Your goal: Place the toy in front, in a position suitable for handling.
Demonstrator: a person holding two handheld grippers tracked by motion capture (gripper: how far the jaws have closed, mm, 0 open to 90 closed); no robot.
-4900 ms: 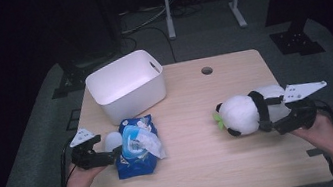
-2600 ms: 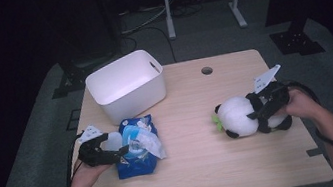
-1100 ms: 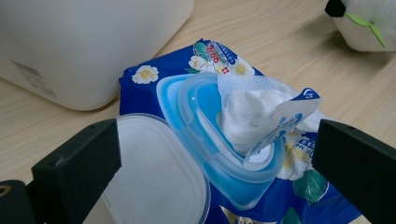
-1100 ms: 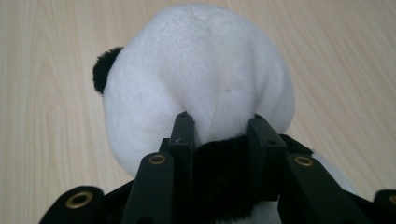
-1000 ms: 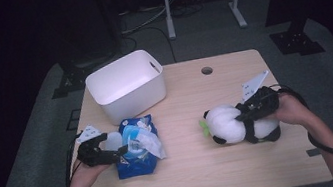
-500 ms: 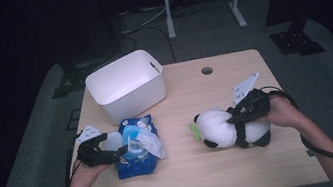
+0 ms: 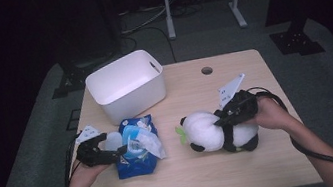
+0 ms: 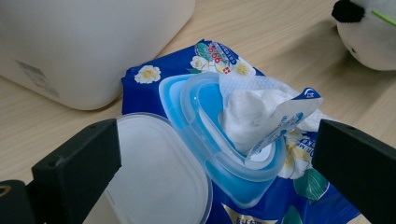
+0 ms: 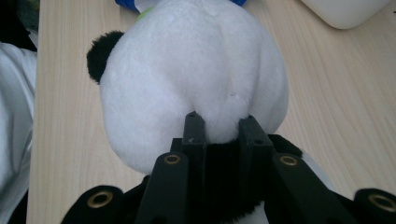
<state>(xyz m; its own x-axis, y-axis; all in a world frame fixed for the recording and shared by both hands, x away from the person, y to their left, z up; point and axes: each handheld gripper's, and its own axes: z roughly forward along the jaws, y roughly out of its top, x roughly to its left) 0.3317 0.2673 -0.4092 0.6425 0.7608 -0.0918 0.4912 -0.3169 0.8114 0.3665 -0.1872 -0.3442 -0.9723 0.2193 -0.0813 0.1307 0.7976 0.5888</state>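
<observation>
The right gripper (image 7: pixel 225 115) pinches the toy panda (image 7: pixel 216 132) by its neck, jaws having just closed on the plush, right of the wipes pack (image 7: pixel 137 146) on the worktop (image 7: pixel 203 179); the left gripper (image 7: pixel 108 153) stands spread around the pack; next likely carries the panda to the white bin (image 7: pixel 125 85).

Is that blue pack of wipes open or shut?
Open. The wipes pack has its clear lid flipped back flat, and a wipe sticks up out of the opening.
</observation>
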